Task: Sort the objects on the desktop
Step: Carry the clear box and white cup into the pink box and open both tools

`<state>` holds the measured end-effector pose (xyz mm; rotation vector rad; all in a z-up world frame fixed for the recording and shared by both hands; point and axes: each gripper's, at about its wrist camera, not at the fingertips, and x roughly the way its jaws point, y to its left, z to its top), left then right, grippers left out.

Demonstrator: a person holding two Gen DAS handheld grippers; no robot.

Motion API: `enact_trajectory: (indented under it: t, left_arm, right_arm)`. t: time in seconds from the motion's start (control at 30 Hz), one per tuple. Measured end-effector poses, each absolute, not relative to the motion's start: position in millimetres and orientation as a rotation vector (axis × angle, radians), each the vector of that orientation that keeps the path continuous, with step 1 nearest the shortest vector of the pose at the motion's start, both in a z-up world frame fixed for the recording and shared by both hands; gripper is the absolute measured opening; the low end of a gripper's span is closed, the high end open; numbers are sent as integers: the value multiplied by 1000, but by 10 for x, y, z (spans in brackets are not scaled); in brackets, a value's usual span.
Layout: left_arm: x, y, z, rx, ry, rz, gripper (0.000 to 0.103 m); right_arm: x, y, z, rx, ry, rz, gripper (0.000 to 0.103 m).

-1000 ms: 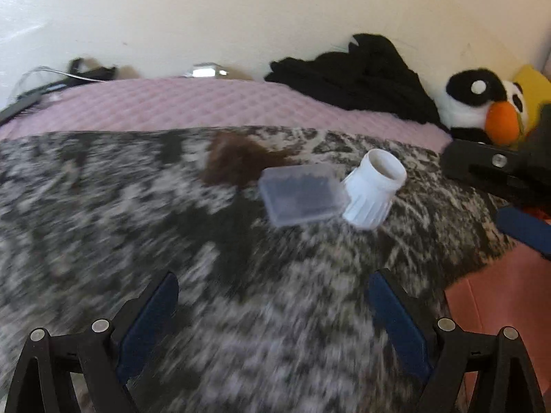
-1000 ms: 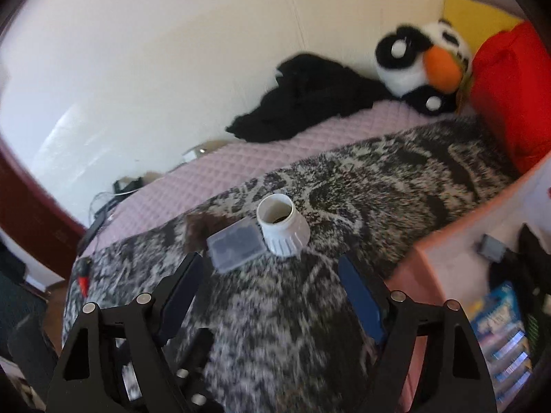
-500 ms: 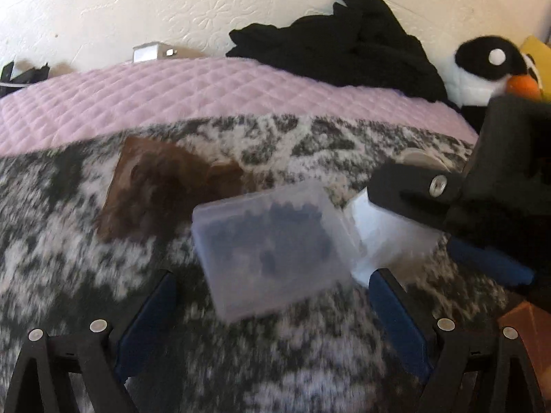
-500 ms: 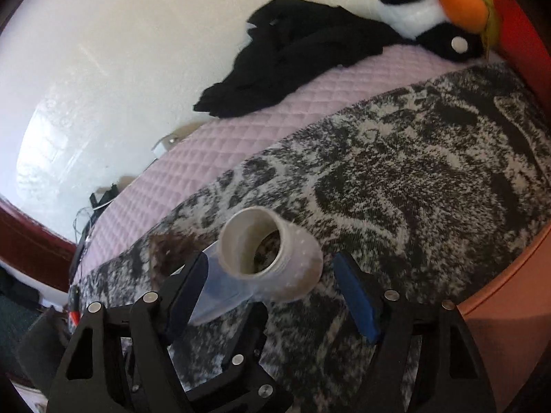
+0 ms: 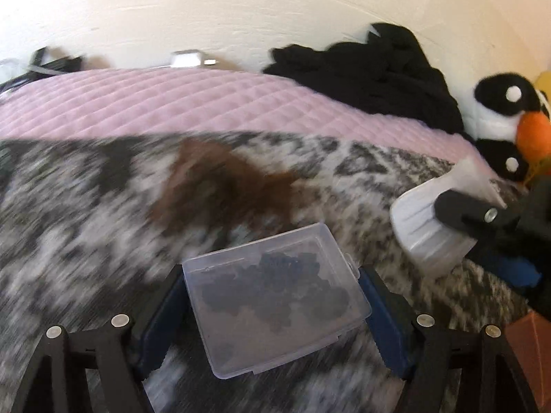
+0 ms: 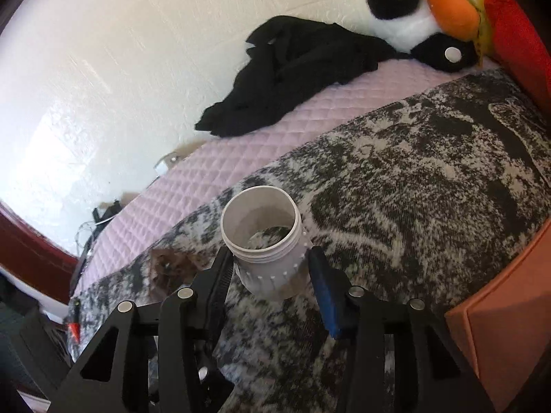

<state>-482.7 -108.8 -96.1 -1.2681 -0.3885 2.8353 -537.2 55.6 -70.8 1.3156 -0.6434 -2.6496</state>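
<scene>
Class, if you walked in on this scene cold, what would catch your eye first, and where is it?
Probably the penguin plush with its orange beak, against the wall beside black clothing. Nearer, the left gripper clamps a clear plastic box, and the right gripper holds an open white jar.

Clear, glossy plastic for the small box [image 5: 275,304]; matt white ribbed plastic for the jar [image 6: 267,241]. Woven, rough cloth on the black-and-white blanket [image 6: 430,189]; quilted pink fabric beyond [image 5: 172,103]. Fuzzy plush on the penguin toy [image 6: 409,10].
</scene>
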Motion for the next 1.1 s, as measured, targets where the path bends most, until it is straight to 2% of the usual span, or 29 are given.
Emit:
enact_trajectory:
  t: [0.33,0.67,0.87,1.1]
  left_arm:
    - [-3744,-1338,-640,-1286,-420,2906,81]
    - [-2525,-1368,271,-1194,-389,3008,81]
    - [-1973,-1178,851,-1096,-329,3047,81]
    - [-1812,-241,1351,-959,-166,2977,81]
  right_arm:
    - [-4385,333,-328,1289,-509,-2609,48]
    - [-3058,296,393,1216,-363,-2590,48]
    - [-2391,746,957,1092,-421,-2612,48]
    - [-1937,1689,1503,968,-522,-2722,48]
